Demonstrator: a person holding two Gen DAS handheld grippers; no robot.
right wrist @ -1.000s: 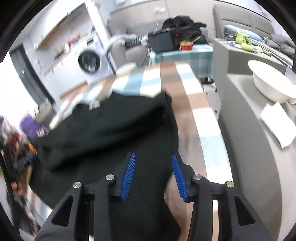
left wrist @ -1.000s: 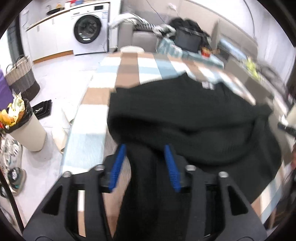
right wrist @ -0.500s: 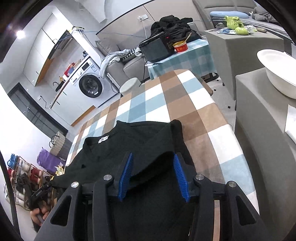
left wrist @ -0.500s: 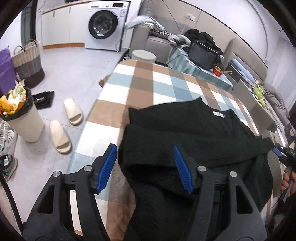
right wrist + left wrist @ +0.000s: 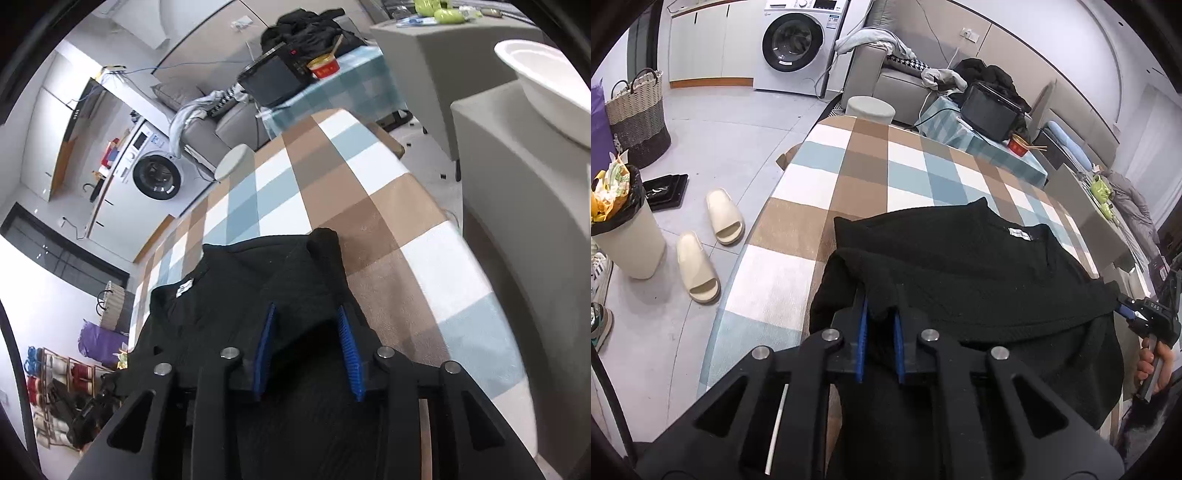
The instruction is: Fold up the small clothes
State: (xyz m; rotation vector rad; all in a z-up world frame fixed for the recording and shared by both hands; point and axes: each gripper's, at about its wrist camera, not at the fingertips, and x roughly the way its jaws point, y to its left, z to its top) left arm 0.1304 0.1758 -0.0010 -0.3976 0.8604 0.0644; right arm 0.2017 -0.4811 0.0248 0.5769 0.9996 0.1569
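A black knit sweater (image 5: 960,273) lies on the checked table (image 5: 871,177), collar and white label facing away from me. My left gripper (image 5: 880,314) is shut on a fold of the sweater's left side. My right gripper (image 5: 308,325) stands over the sweater (image 5: 229,310) at its right side, jaws apart with fabric between the blue pads (image 5: 349,354). The right gripper also shows in the left wrist view (image 5: 1137,314) at the sweater's far edge, held by a hand.
Beyond the checked table (image 5: 332,177) stand a small round stool (image 5: 870,107), a sofa, a side table with a black appliance (image 5: 990,110), and a washing machine (image 5: 798,40). Slippers (image 5: 701,258) and a bin (image 5: 624,236) are on the floor to the left. A grey counter with a white bowl (image 5: 546,81) is to the right.
My left gripper's jaws have closed on a fold of the sweater; they stood wide half a second ago. The right gripper tilted and its jaws widened a little over the fabric.
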